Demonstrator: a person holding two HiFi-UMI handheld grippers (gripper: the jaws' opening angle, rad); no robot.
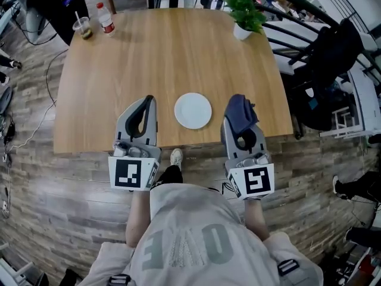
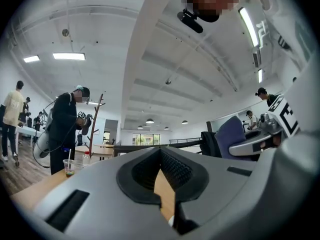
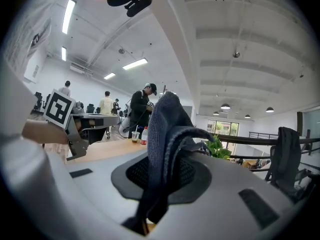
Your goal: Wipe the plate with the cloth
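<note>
A white round plate [image 1: 193, 110] lies on the wooden table [image 1: 166, 58] near its front edge. My left gripper [image 1: 147, 102] hangs just left of the plate, shut with nothing between its jaws; in the left gripper view [image 2: 161, 155] the tips meet. My right gripper [image 1: 239, 105] hangs just right of the plate, shut on a dark blue cloth [image 1: 241, 113]. In the right gripper view the cloth [image 3: 165, 139] stands bunched up out of the closed jaws. Neither gripper touches the plate.
A potted green plant [image 1: 244, 15] stands at the table's far right corner. A plastic cup with a straw [image 1: 83, 27] and a bottle [image 1: 106, 19] stand at the far left corner. A dark chair [image 1: 324, 76] is right of the table. People stand in the room behind.
</note>
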